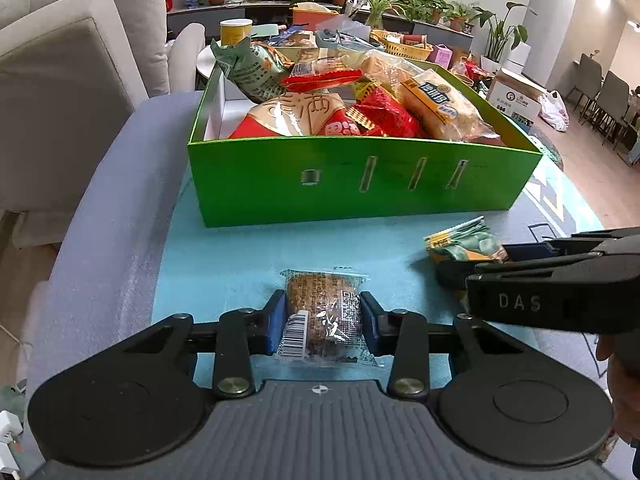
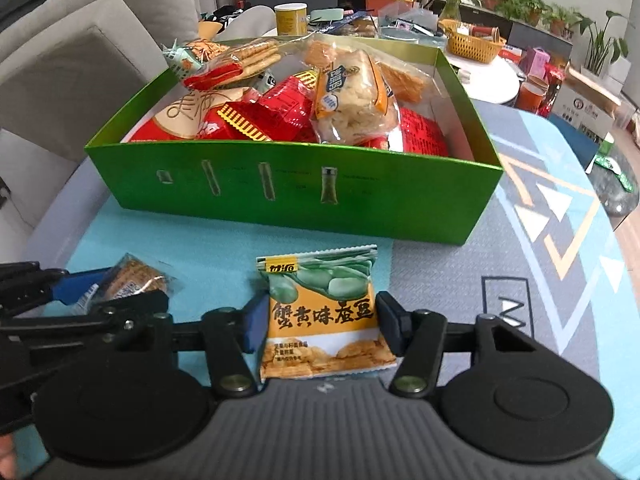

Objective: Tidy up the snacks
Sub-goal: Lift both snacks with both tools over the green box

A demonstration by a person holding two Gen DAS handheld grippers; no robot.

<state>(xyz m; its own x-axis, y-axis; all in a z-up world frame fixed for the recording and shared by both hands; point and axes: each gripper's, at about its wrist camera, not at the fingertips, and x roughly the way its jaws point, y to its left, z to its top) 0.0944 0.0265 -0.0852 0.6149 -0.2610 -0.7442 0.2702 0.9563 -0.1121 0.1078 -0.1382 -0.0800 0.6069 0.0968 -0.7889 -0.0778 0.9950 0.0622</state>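
Now clamped by the left gripper [image 1: 323,322]: a clear-wrapped cake [image 1: 324,318], jaws narrow. Seemingly pinched between the right gripper [image 2: 322,326] pads: a yellow bean packet [image 2: 322,314], before the green box [image 2: 288,192].

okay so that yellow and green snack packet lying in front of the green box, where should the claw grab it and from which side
Grip the yellow and green packet across its flat middle, pads on its two long side edges, coming from above at the near end. It lies flat on the mat, and the right claw already straddles it that way.

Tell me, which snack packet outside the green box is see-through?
The brown biscuit packet between the left tongs: its wrapper is clear. The other loose one, the bean packet, is printed opaque yellow and green.
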